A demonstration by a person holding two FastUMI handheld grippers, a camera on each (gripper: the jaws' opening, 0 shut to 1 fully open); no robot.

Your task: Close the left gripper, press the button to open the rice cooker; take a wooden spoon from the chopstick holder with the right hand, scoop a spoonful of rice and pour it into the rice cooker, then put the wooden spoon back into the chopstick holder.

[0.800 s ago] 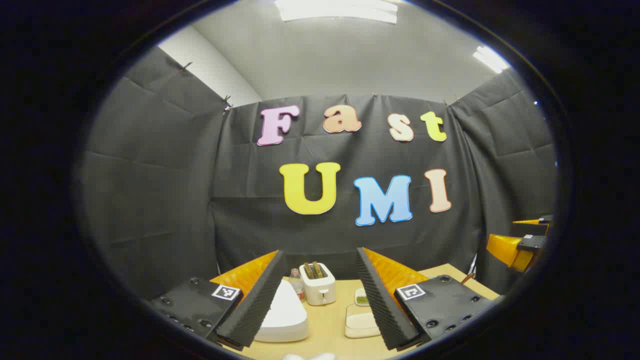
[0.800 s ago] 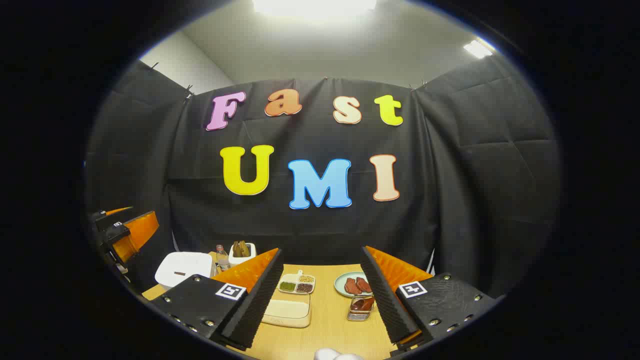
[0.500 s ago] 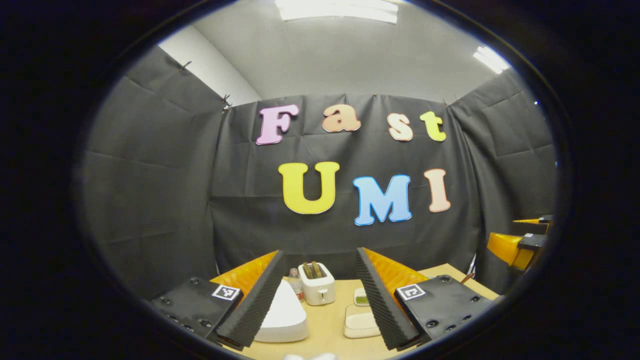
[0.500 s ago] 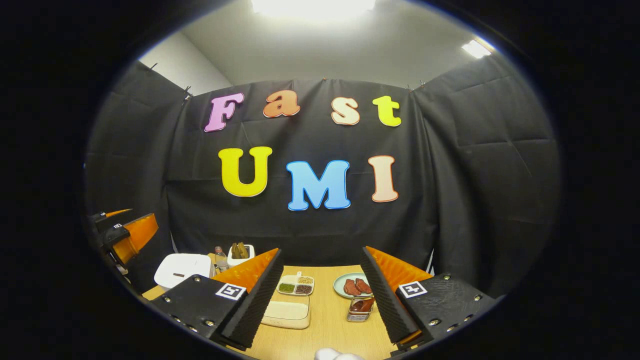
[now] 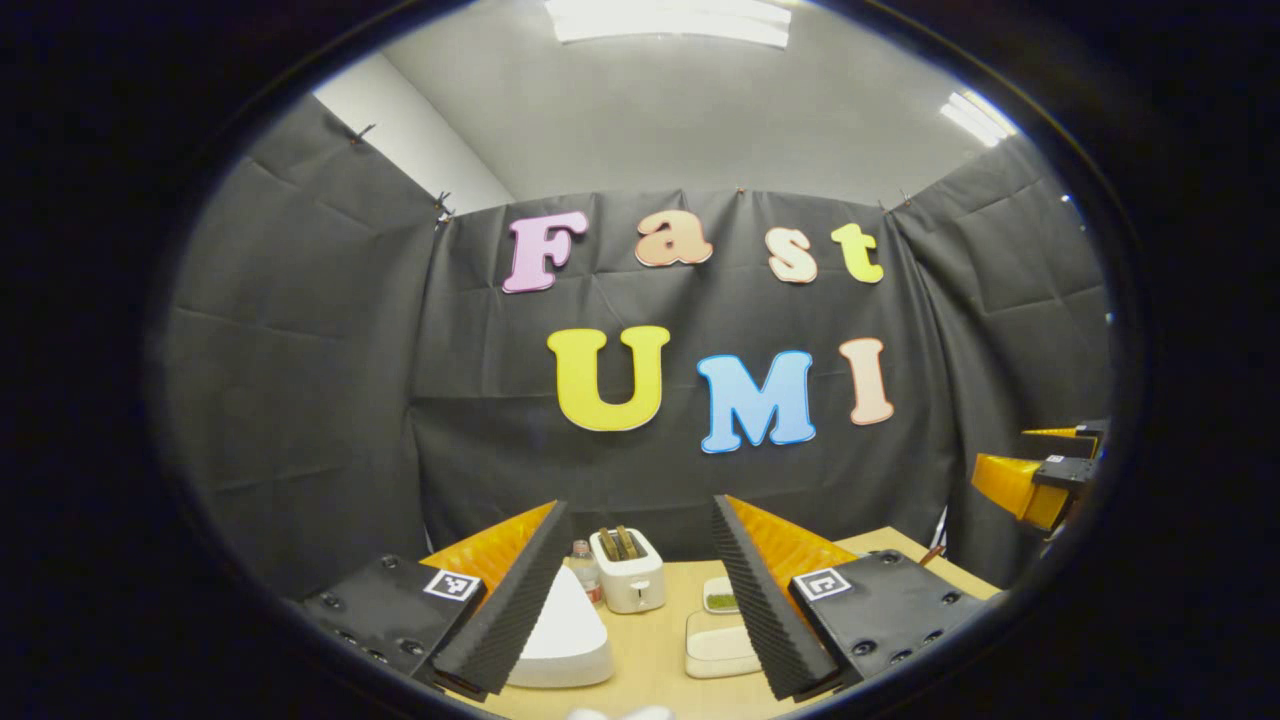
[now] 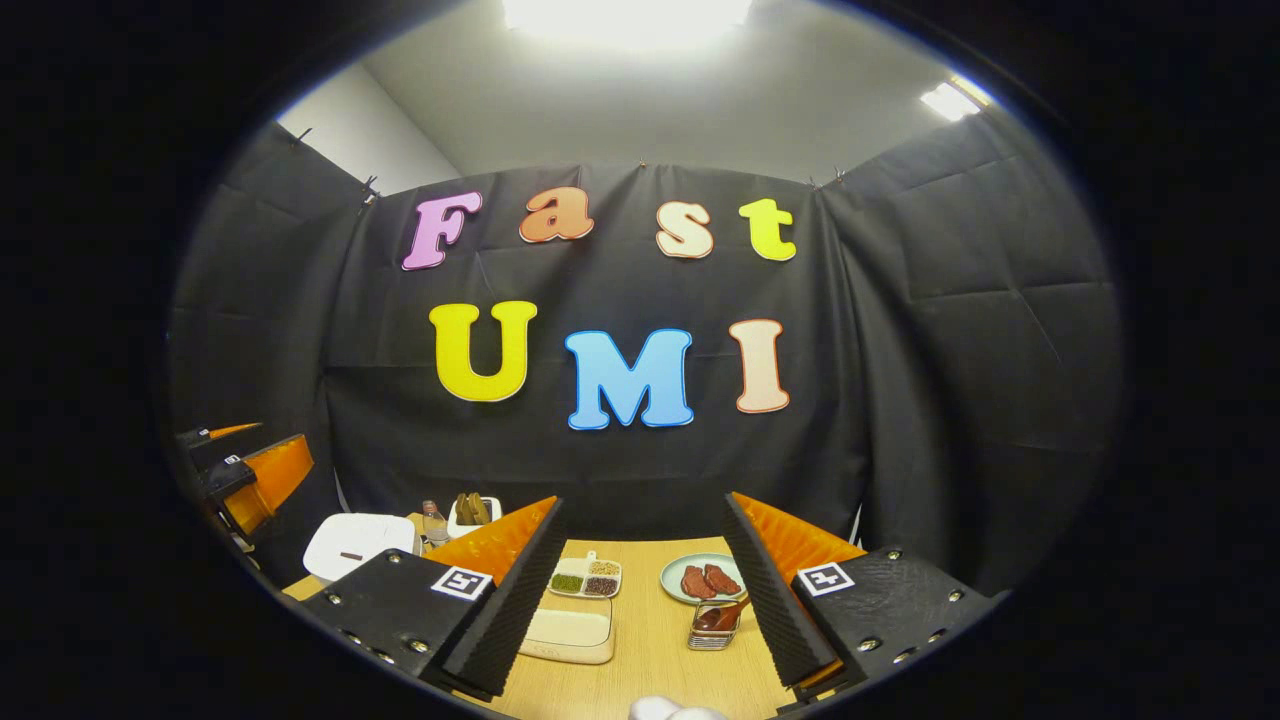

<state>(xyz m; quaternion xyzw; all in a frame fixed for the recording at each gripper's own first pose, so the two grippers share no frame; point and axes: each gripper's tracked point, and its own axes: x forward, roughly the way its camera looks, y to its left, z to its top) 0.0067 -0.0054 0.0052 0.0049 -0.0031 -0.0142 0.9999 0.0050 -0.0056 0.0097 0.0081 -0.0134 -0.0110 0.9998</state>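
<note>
- Rice cooker: white, low and rounded at the corners, standing on the tabletop with its lid down. In the right gripper view it lies at about 8 o'clock. A small dark mark shows on the near part of the lid; whether this is the button cannot be told.
- The same cooker in the left gripper view: at about 7 o'clock, with a plain white top and a paler base band.
- Chopstick holder: small, metallic and upright, at about 6 o'clock in the right gripper view, well apart from the cooker, at its 3 o'clock.
- Wooden spoon: reddish-brown, standing in the holder and leaning toward 2 o'clock.
</note>
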